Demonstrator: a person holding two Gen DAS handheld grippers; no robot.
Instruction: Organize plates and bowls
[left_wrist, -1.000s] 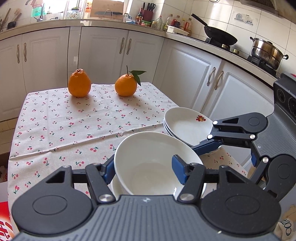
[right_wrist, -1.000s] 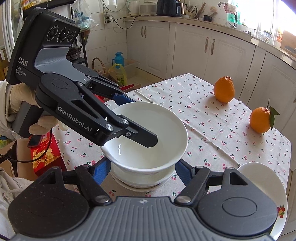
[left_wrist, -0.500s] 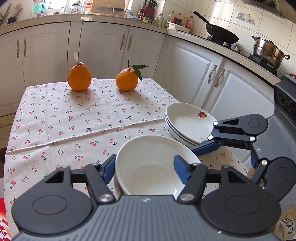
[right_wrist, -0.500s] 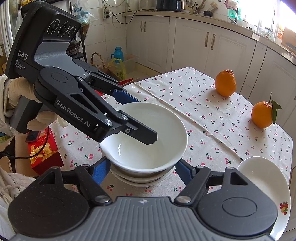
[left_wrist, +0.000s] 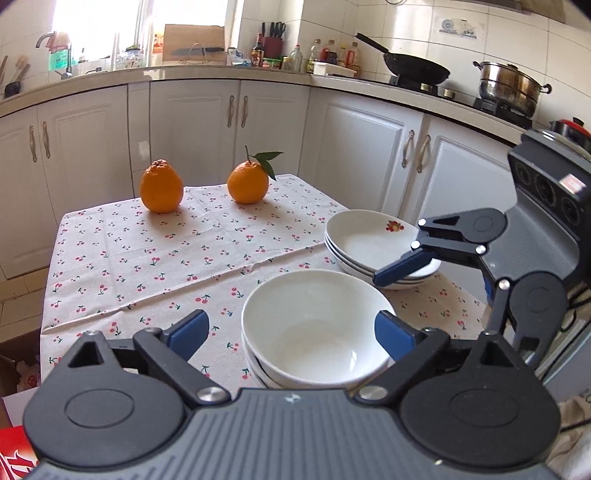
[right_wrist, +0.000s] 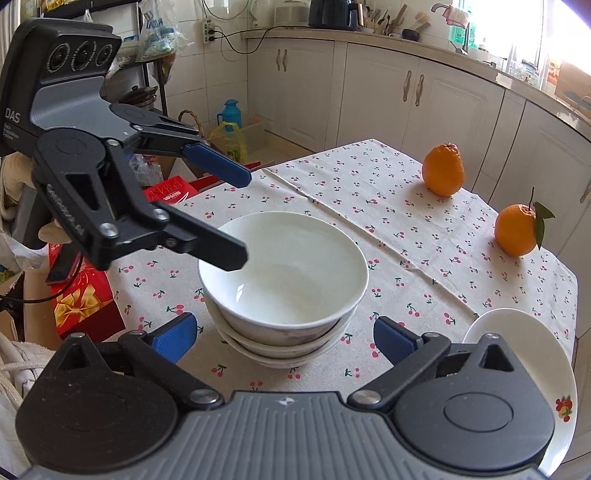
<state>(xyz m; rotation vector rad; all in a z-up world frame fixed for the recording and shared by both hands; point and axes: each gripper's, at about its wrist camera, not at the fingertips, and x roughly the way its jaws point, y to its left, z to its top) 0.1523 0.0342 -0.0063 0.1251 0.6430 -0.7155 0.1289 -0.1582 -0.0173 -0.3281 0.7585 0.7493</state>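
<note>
A white bowl (right_wrist: 283, 273) is sitting nested on top of a stack of bowls (right_wrist: 280, 347) on the cherry-print tablecloth (left_wrist: 147, 266), directly ahead of both of my grippers. My right gripper (right_wrist: 284, 338) is standing spread wide, its jaws having just been opening; the bowl stack is lying between its blue fingertips (right_wrist: 177, 334) with neither pad touching it. My left gripper (left_wrist: 291, 336) is likewise standing wide after just opening, its right blue pad lying close beside the bowl's rim and its left pad hanging well apart over the cloth. Seen from the right gripper, the left one's near finger is reaching over the bowl's rim. To the right of my right gripper, a stack of shallow plates (left_wrist: 364, 245) with a fruit motif is resting near the table's edge. Beyond the bowls, two oranges (left_wrist: 161, 191) are standing at the far end of the cloth, one bearing a leaf.
</note>
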